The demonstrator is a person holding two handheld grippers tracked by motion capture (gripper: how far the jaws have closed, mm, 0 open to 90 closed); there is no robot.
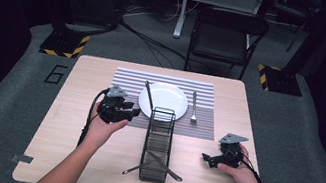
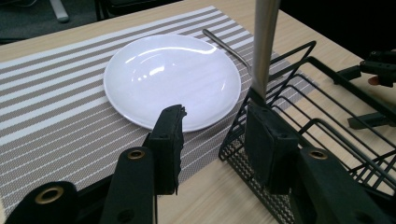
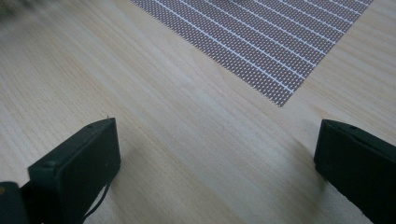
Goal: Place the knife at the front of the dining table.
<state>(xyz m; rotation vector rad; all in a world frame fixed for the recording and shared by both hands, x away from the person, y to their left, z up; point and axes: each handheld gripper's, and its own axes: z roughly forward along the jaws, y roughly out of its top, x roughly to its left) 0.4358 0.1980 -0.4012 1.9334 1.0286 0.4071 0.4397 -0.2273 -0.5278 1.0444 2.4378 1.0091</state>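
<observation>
Slim shiny steel utensil handle (image 2: 264, 44) leans against right finger of left gripper (image 2: 219, 140), fingers spread, not pinching. Stiff, light, slippery; grab mid-handle. Right gripper (image 3: 217, 154) wide open, empty.

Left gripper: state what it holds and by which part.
Nothing: the left gripper stands open; the upright silver metal utensil handle rises beyond one jaw, unclamped.

A lab: hazard-striped stands (image 1: 63, 46) (floor cables (image 1: 151, 44)) around the table (image 1: 77, 107).
</observation>
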